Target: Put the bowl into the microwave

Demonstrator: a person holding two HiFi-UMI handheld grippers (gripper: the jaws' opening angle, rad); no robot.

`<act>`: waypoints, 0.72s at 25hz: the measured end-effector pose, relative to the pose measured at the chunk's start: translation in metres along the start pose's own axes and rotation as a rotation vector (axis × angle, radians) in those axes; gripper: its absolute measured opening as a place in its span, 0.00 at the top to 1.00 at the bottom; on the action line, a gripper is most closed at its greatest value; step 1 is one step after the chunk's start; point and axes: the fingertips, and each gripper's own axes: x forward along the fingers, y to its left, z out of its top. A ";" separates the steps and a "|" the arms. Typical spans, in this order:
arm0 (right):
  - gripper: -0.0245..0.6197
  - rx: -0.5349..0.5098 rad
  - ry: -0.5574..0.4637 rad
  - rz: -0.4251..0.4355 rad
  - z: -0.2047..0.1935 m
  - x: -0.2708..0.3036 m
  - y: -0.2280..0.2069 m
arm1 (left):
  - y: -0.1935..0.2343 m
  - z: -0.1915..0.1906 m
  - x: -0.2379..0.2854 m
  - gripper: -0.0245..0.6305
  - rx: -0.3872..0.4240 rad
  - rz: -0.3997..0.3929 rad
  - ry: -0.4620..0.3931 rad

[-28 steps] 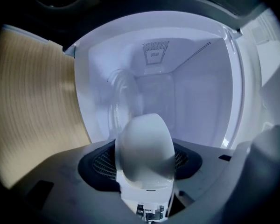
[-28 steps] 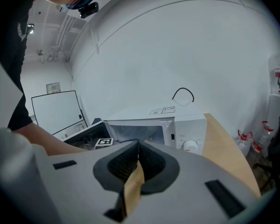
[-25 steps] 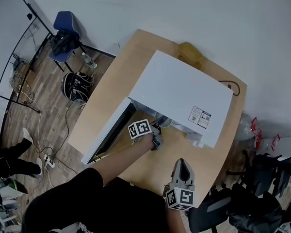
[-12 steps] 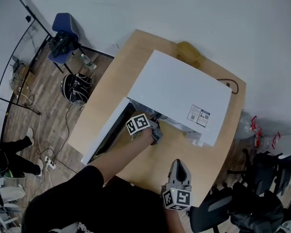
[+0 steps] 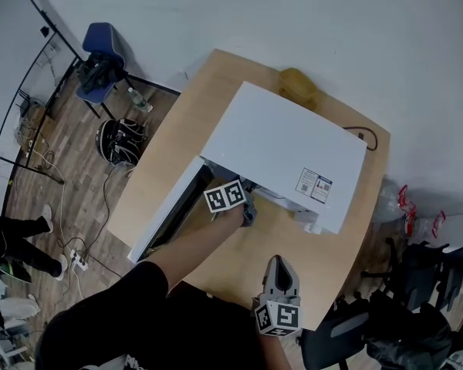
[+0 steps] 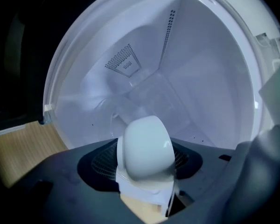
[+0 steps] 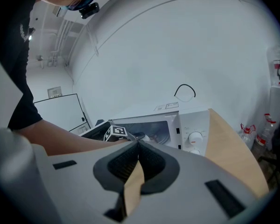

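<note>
Bowl [image 6: 147, 146], white: lower rim hidden behind the jaws, and unseen in the head view. Clamped between the wide-set jaws of the left gripper [image 5: 247, 210], at the cavity mouth of the open microwave [image 5: 285, 149], mid-bench [image 5: 177, 141]. Right gripper [image 7: 137, 146]: jaws together, empty.

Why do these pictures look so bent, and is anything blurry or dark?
Wide-angle lenses. Left gripper view: microwave walls bulge, corners go black, bowl looks soft, bluish. Right gripper view: wall curves like a dome, edges dark. Head view: sharp, evenly lit, table edges bowed.

One bowl [image 6: 147, 146], one microwave [image 5: 285, 149]
</note>
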 end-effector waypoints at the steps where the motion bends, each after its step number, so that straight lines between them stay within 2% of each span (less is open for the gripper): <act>1: 0.87 0.000 -0.002 0.000 0.000 0.000 0.000 | 0.001 0.002 0.000 0.57 0.029 0.016 -0.006; 4: 0.87 0.002 -0.005 -0.005 0.001 0.000 -0.003 | 0.008 0.010 0.000 0.56 0.107 0.066 -0.037; 8: 0.87 0.006 -0.004 -0.012 -0.001 -0.003 -0.003 | 0.010 0.016 0.000 0.55 0.164 0.074 -0.055; 13: 0.87 0.009 -0.003 -0.025 -0.003 -0.004 -0.007 | 0.009 0.020 0.003 0.55 0.145 0.025 -0.067; 15: 0.87 0.010 -0.001 -0.028 -0.004 -0.005 -0.008 | 0.006 0.018 0.005 0.63 0.154 0.008 -0.059; 18: 0.87 0.015 0.007 -0.035 -0.007 -0.006 -0.009 | 0.001 0.015 0.011 0.63 0.154 -0.011 -0.055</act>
